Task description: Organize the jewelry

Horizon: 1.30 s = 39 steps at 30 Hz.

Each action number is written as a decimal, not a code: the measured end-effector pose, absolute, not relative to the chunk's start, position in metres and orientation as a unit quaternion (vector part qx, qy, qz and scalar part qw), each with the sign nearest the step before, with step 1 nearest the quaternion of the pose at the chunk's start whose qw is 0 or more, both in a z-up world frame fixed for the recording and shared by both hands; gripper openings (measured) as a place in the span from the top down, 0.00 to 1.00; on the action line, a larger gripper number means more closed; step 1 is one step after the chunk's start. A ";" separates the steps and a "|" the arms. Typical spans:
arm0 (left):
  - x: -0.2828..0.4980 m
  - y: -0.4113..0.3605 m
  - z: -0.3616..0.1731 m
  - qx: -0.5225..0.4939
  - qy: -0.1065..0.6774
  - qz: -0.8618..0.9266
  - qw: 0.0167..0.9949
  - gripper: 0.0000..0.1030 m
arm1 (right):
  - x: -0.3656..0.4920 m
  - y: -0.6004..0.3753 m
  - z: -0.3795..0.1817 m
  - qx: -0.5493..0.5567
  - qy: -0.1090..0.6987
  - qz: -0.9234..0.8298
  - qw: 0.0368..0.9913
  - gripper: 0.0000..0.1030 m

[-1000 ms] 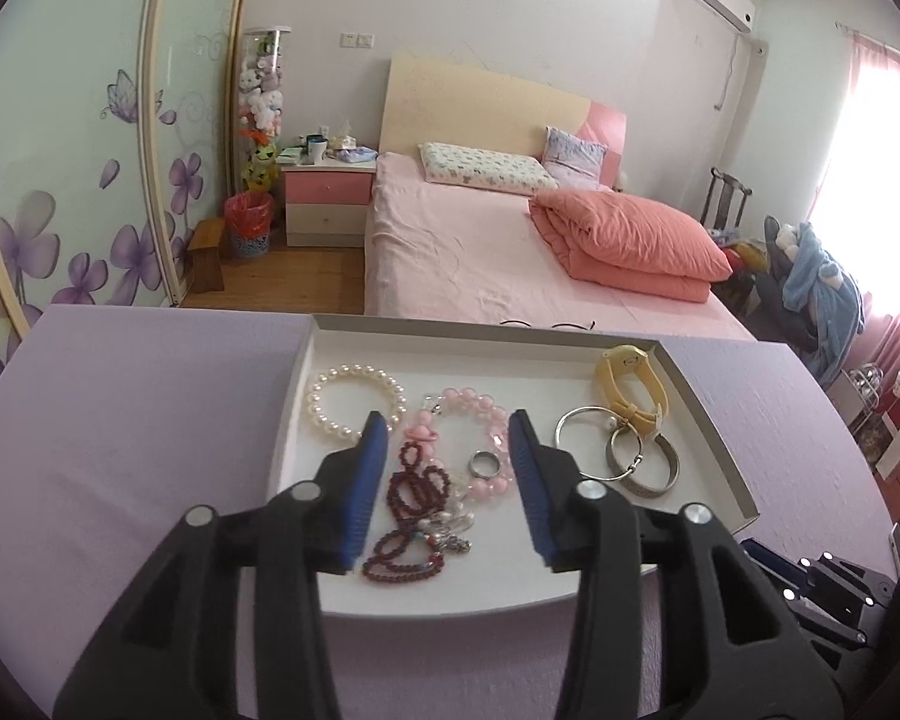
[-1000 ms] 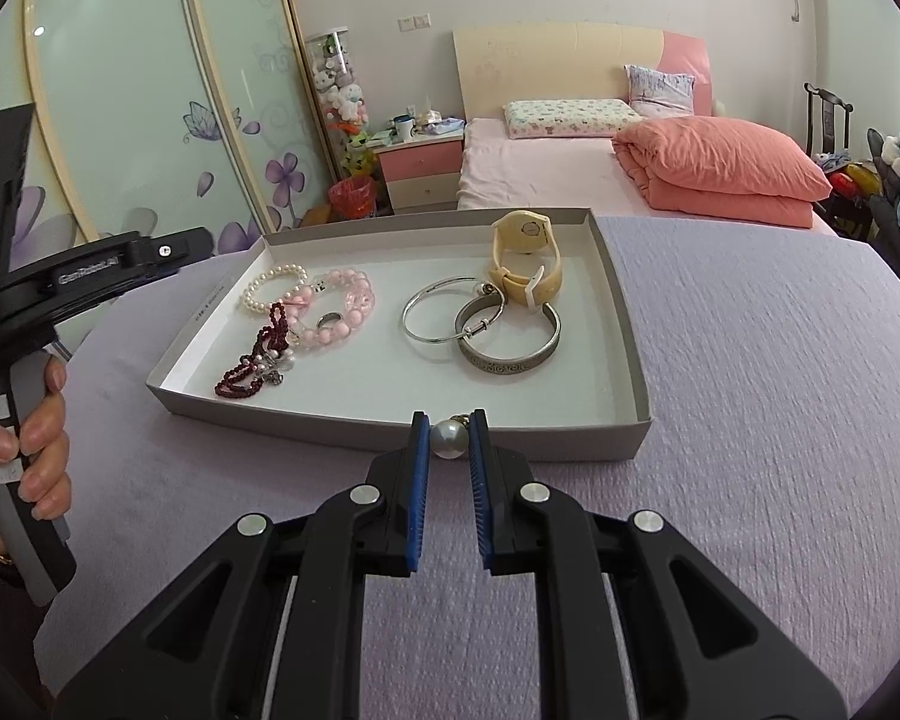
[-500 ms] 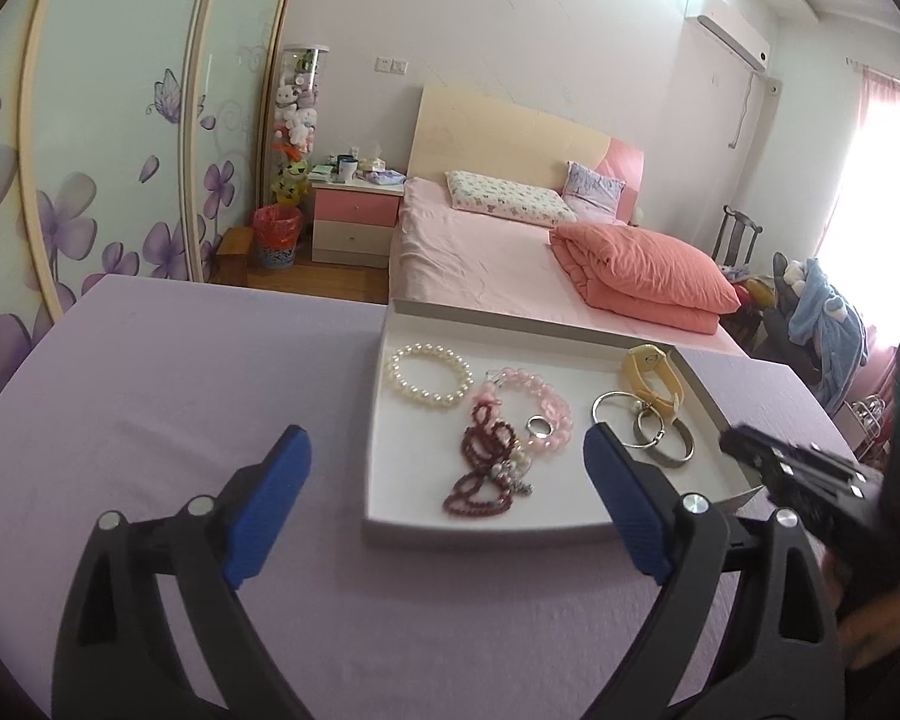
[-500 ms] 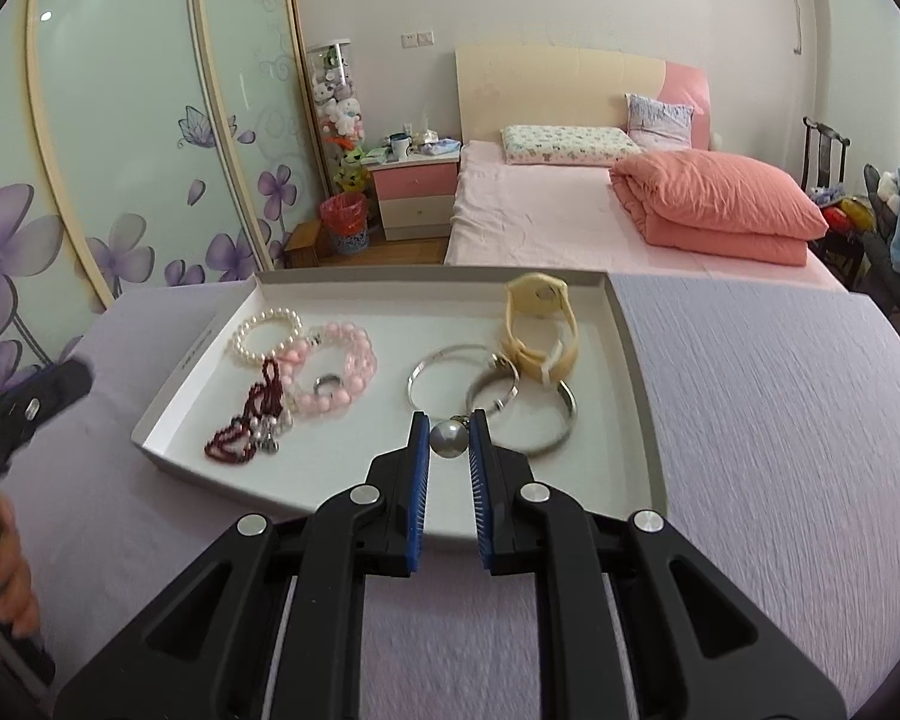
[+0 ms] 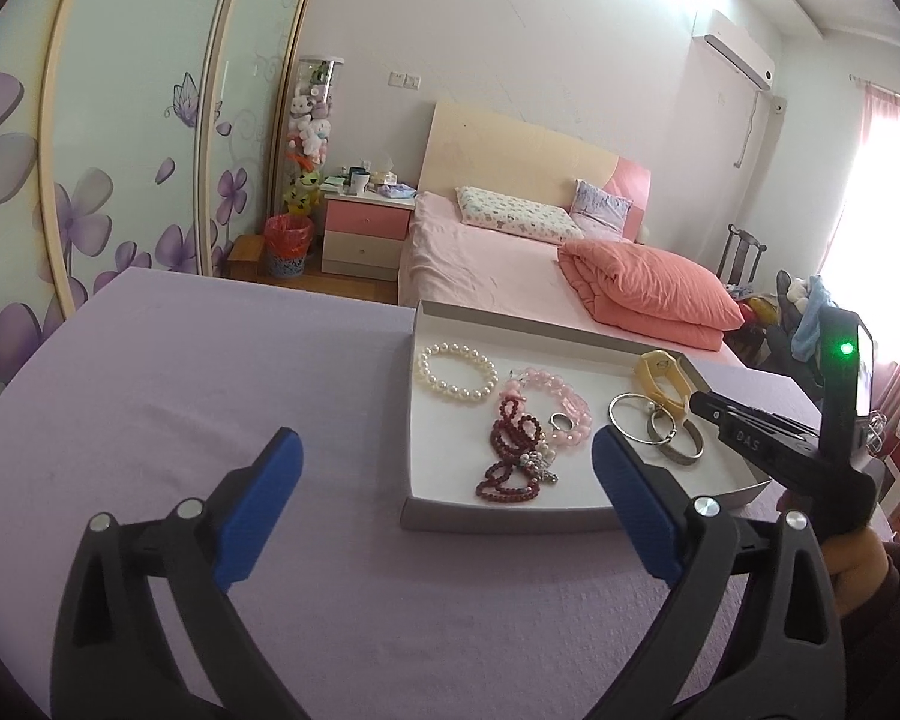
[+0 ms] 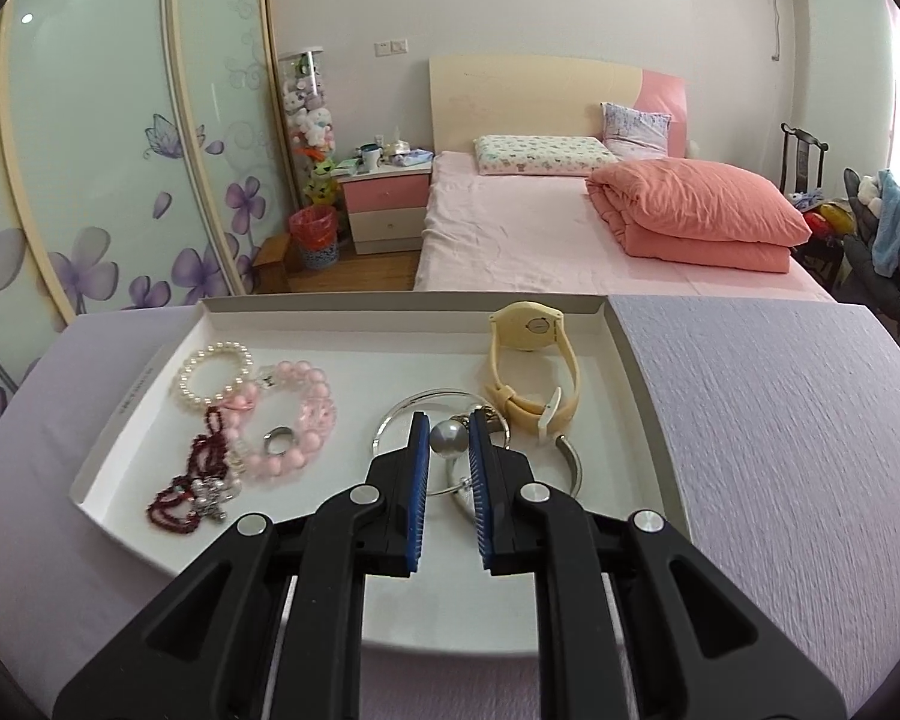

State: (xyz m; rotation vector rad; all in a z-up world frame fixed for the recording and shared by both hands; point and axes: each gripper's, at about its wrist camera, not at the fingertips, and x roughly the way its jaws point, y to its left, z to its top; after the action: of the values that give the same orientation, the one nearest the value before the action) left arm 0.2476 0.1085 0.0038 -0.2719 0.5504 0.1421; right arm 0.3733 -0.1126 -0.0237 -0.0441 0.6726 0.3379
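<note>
A pearl [image 6: 448,440] is pinched between the pads of the right gripper [image 6: 448,441], held over the tray [image 6: 645,402] above the silver bangles [image 6: 564,462]; it is not yet set down. The left gripper [image 5: 444,468] is spread wide and empty, off the tray's left side over the purple cloth [image 5: 180,390]. Already laid in the tray are a pearl bracelet [image 6: 213,375], pink beads [image 6: 297,414], a ring [image 6: 279,441], red beads [image 6: 195,480] and a yellow watch [image 6: 531,369]; the task is judged nearly complete, with only the pearl left to place.
</note>
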 end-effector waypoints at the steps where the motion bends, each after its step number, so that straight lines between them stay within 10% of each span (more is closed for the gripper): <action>1: 0.248 0.109 0.002 -0.135 0.273 0.069 0.950 0.06 | 0.375 -0.113 -0.025 -0.020 0.330 0.163 0.930 0.86; 4: 0.250 0.109 0.000 -0.135 0.277 0.069 0.949 0.05 | 0.376 -0.113 -0.027 -0.021 0.330 0.161 0.930 0.85; 8: 0.252 0.109 -0.004 -0.133 0.281 0.069 0.948 0.02 | 0.372 -0.115 -0.024 -0.017 0.316 0.159 0.935 0.32; 16: 0.257 0.110 -0.009 -0.134 0.292 0.075 0.944 0.02 | 0.363 -0.114 -0.017 -0.023 0.301 0.161 0.940 0.03; 39: 0.241 0.100 -0.007 -0.121 0.295 0.065 0.946 0.02 | 0.309 -0.143 0.000 -0.003 0.281 0.147 0.948 0.01</action>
State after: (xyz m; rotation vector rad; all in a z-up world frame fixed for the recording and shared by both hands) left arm 0.2408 0.0996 -0.0068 -0.2467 0.6013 0.1325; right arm 0.3085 -0.1430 -0.0003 -0.0067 0.5717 0.2991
